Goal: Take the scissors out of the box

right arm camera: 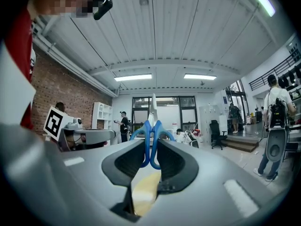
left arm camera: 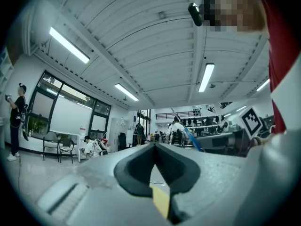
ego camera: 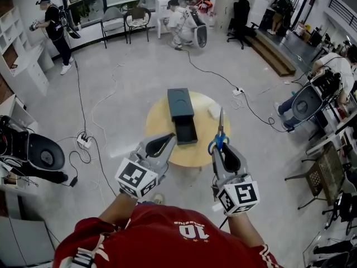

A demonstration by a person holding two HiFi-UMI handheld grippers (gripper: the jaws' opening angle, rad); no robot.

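**A:** Let us begin from the left. Our left claw [ego camera: 169,139] hangs over the near-left edge of the table [ego camera: 159,119]. Its jaws are together and there is nothing between them.

**B:** Yes. Then the box [ego camera: 180,104] lies in the middle of the table, its long side running from the far edge toward the near edge. A darker open part is at its near end, and we see nothing inside it.

**A:** So the scissors [ego camera: 220,126] are already out. Our right claw [ego camera: 220,149] is clamped on the blue handles, above the right part of the table. The blades stand out beyond the jaws, away from us.

**B:** We think the grip is only on the handles, so the long blades may swing. We should hold the wrist steady, move slowly and lay the scissors on a bare part by the right edge.

**A:** What stands in the way?

**B:** A small white thing [ego camera: 215,111] lies near the far-right edge, just beside the blade tip, so we should stay clear of it. A power strip [ego camera: 239,91] with its cable lies on the floor beyond the table. Other people work well apart from us and, in our opinion, block nothing.
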